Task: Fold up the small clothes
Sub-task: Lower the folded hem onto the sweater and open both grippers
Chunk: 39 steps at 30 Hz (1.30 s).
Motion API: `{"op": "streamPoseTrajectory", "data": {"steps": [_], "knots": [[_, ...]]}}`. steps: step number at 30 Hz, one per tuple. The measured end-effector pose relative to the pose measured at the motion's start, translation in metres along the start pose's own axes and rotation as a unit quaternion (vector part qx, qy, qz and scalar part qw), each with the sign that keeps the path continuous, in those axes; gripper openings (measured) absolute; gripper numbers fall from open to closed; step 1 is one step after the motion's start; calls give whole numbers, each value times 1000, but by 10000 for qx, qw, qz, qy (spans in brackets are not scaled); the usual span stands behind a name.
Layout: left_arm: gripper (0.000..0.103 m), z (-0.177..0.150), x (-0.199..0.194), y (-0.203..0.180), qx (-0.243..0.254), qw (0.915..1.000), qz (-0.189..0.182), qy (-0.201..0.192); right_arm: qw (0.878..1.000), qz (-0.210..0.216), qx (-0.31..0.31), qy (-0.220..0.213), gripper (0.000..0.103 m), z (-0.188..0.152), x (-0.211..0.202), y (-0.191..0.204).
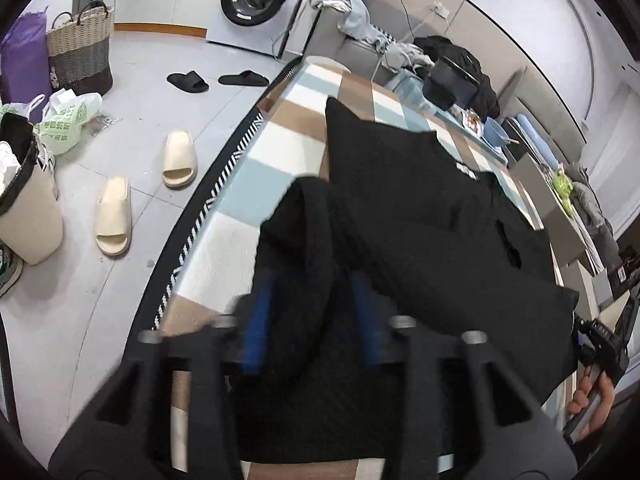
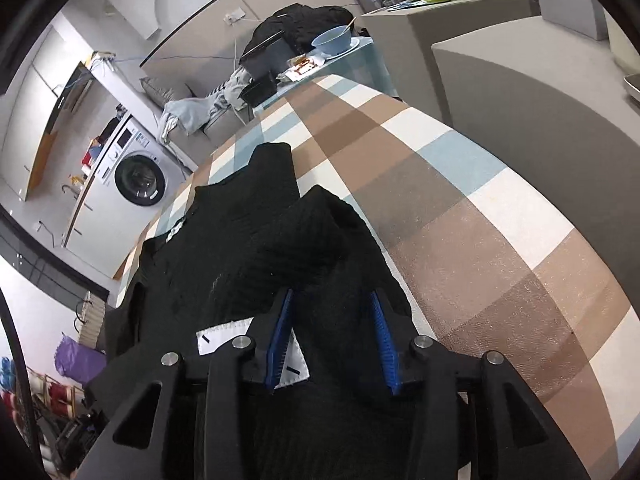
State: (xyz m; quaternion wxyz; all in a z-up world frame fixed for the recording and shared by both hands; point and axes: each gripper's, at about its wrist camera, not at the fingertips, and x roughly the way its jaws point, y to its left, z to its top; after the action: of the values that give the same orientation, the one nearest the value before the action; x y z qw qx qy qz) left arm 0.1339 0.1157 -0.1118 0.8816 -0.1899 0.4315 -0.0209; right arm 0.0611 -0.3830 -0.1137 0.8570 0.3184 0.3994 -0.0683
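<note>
While a black knit garment (image 1: 420, 216) lies spread across a checked mat (image 1: 256, 184), two hand-held grippers each lift a bunched fold of it.

Left gripper (image 1: 316, 308): blue-padded fingers (image 1: 256, 320) part-way apart with a raised hump of the garment filling the gap, seemingly pinched. Right gripper (image 2: 334, 328): likewise part-way apart around a peaked fold, beside the garment's white label (image 2: 294, 364); whether either grip is firm cannot be told. Off the mat's edge sit cream slides (image 1: 114, 216) and black slippers (image 1: 188, 81) on pale tile, with a washing machine (image 1: 256, 0) beyond; a blue bowl (image 2: 332, 42) stands past the mat's far end.
</note>
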Motion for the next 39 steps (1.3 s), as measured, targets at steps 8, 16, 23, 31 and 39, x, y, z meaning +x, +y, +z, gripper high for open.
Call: {"op": "streamPoseTrajectory", "data": {"steps": [8,16,23,31,39], "knots": [[23,-8,26,-27,547,9982,217,90,9981,-416,-457,27,35,-3,15,16],[17,-23,19,-38,942,9949,354,54,9974,-432,-549,185,25,-11,11,14],[18,-41,-6,-29,878,9954,369,127,9967,-447,-658,191,25,-27,-5,6],[19,-44,-40,-1,-41,9988,318,-367,9988,17,311,-384,53,-35,-37,-21],[19,-46,-53,7,-182,9983,326,-444,9890,48,1355,-585,56,-69,-75,-64]]}}
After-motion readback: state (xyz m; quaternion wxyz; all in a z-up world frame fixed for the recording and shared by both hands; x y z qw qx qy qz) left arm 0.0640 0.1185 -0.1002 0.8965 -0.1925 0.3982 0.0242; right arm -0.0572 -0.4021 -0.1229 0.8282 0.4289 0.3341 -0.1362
